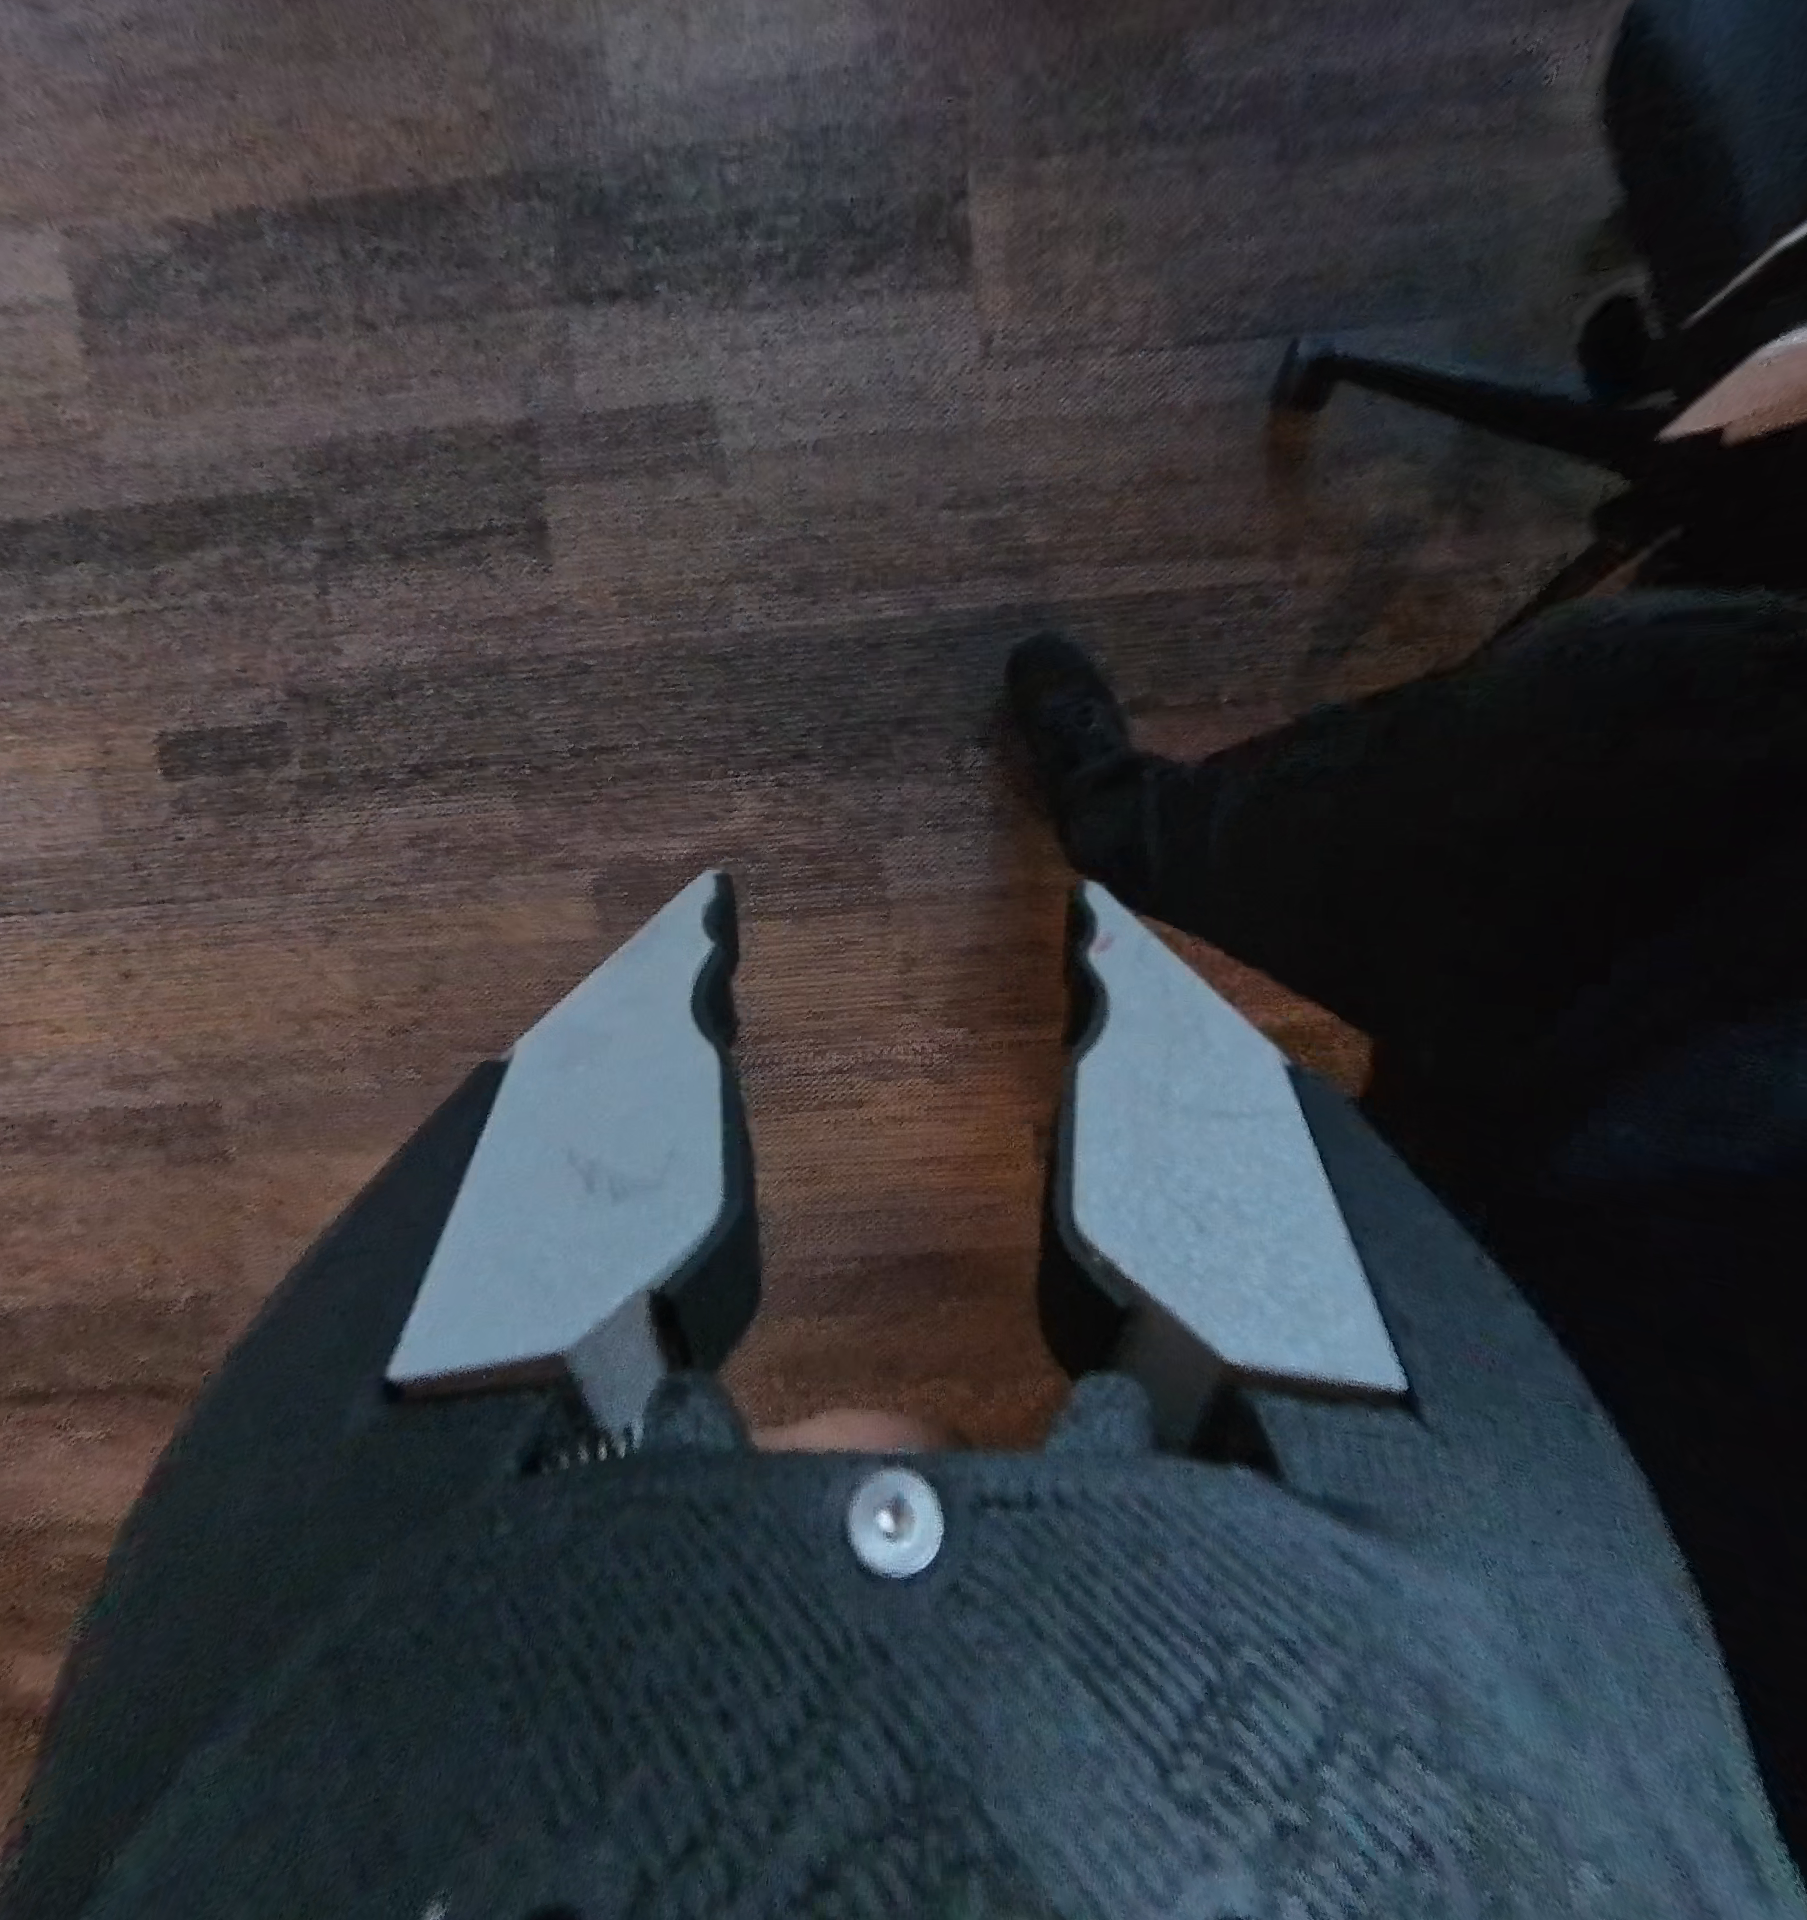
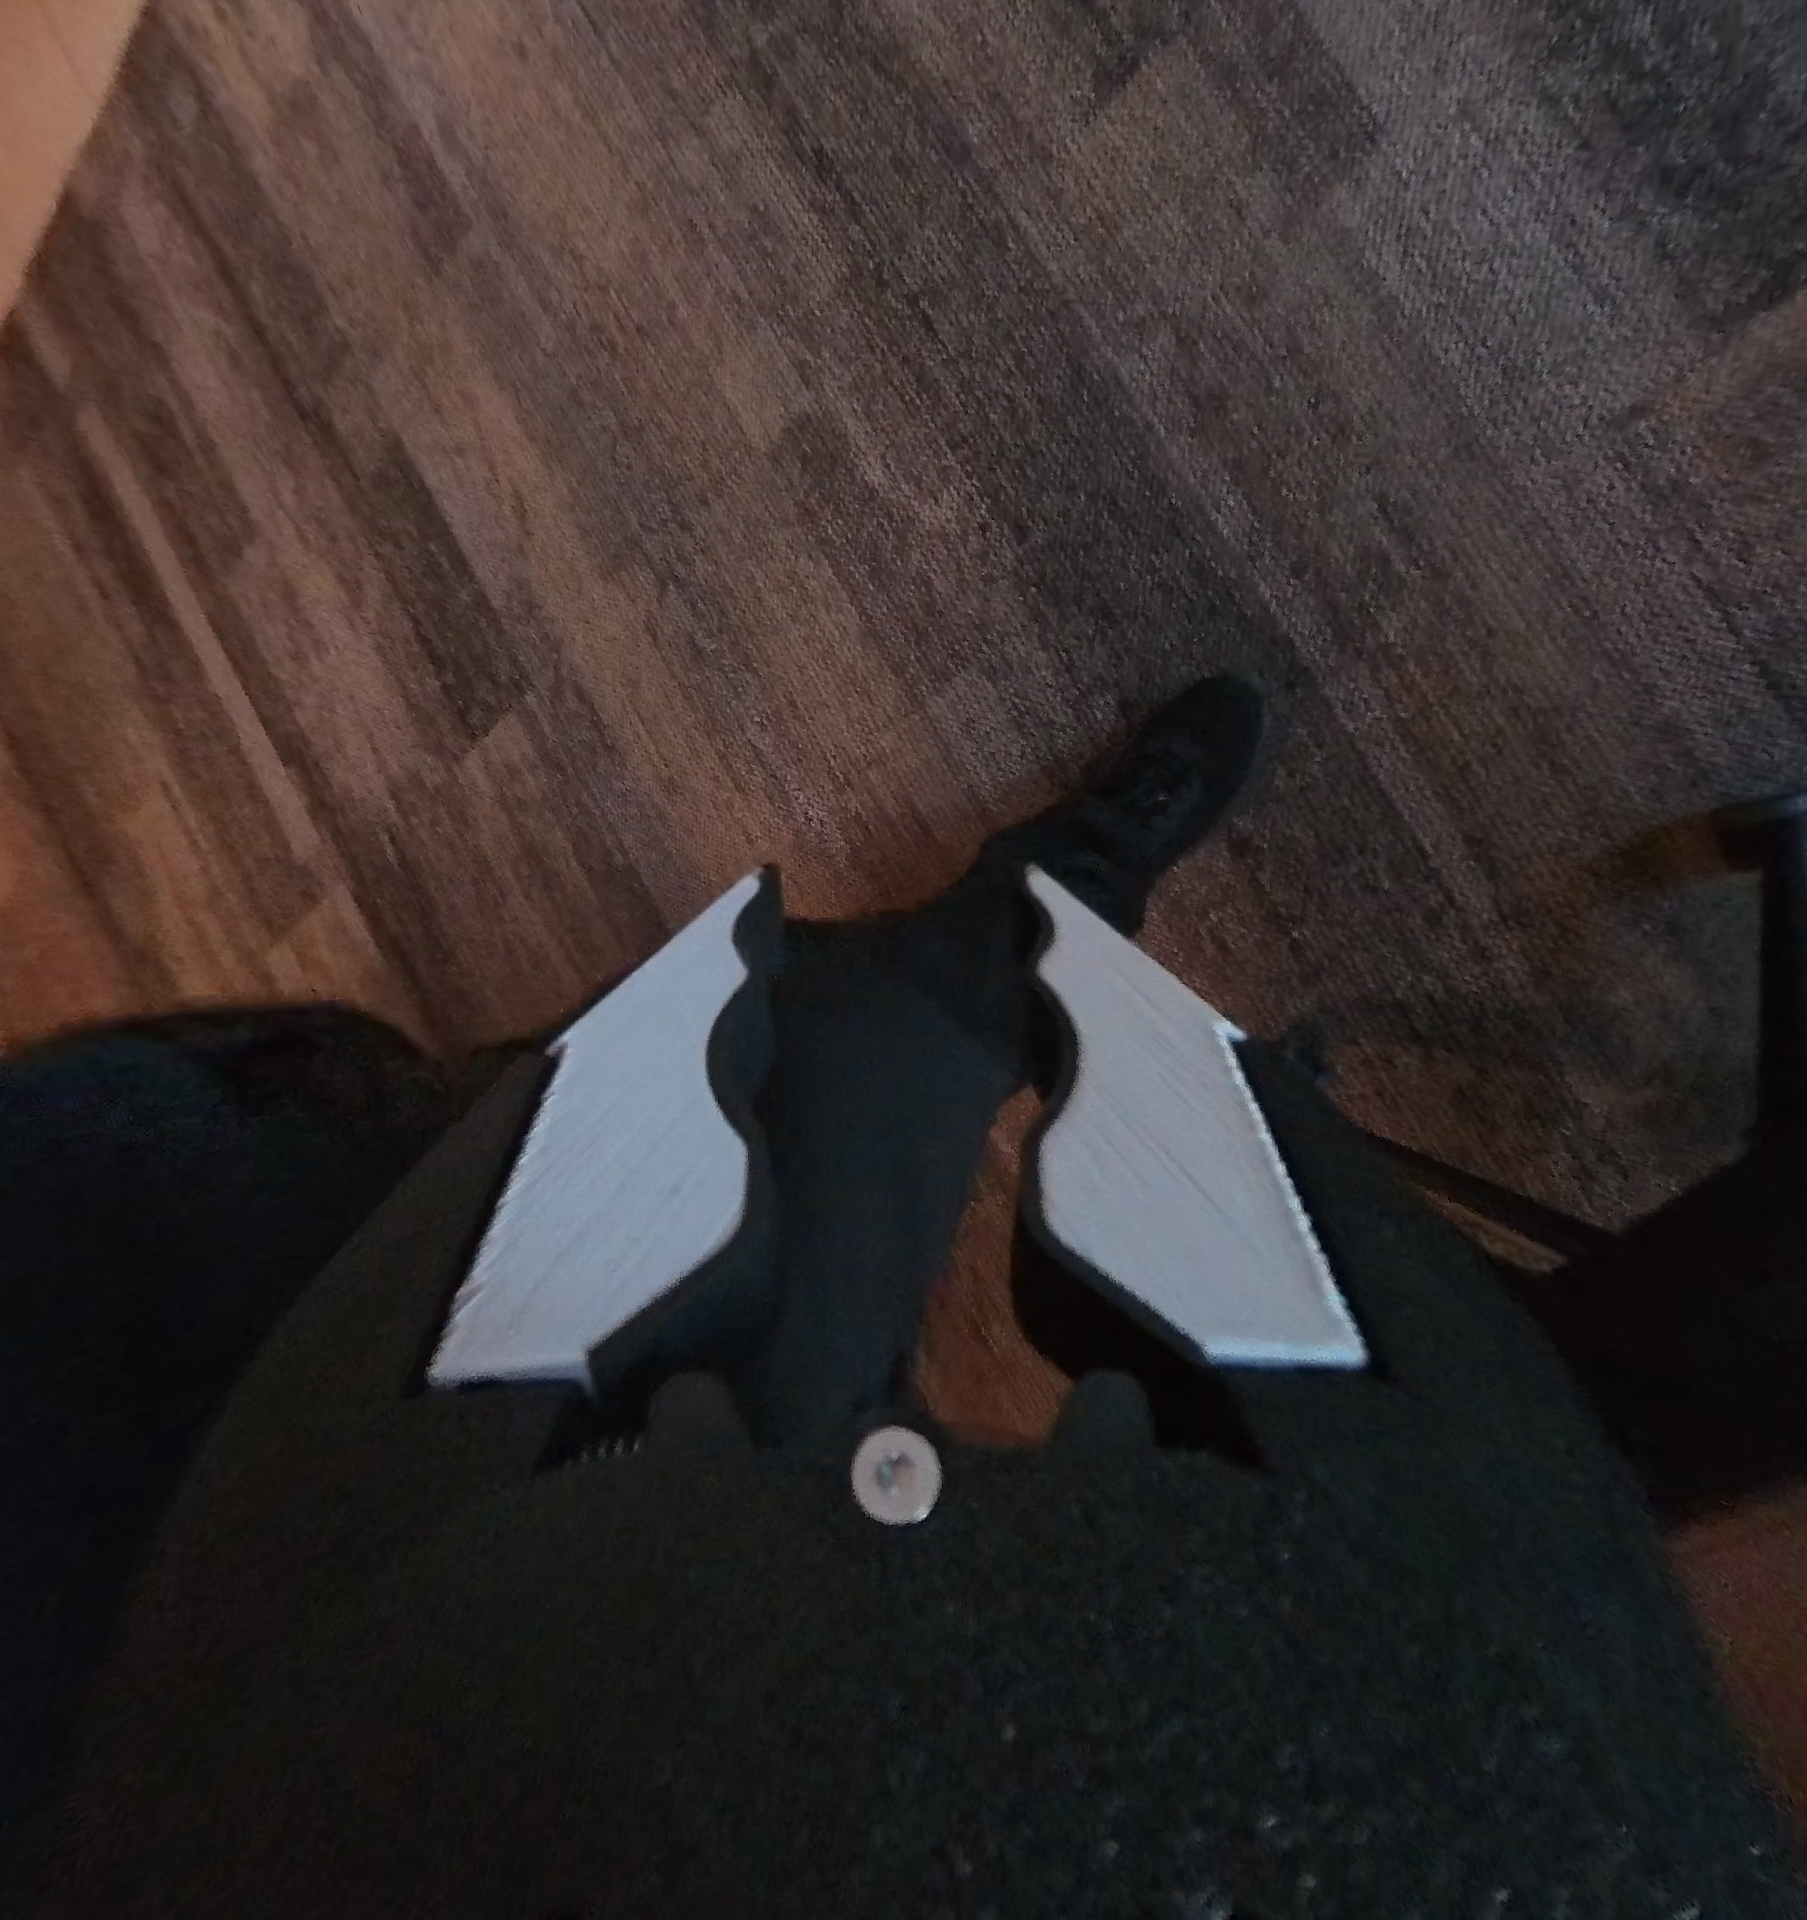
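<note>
Both grippers point down at a brown and grey patterned carpet (image 1: 463,520). My left gripper (image 1: 904,894) is open and empty, its grey fingers (image 1: 608,1122) wide apart above the carpet. A person's black shoe (image 1: 1070,717) and dark trouser leg (image 1: 1450,883) lie just right of it. My right gripper (image 2: 899,883) is open and empty, held above the same person's dark leg (image 2: 857,1091), with a black shoe (image 2: 1179,769) just beyond its right fingertip. Neither gripper touches anything.
A black office chair base with a caster (image 1: 1418,400) stands at the upper right of the left wrist view, beside a light wooden edge (image 1: 1772,390). Another dark chair leg (image 2: 1803,914) shows at the right of the right wrist view. A pale wooden surface (image 2: 5,177) is at its upper left.
</note>
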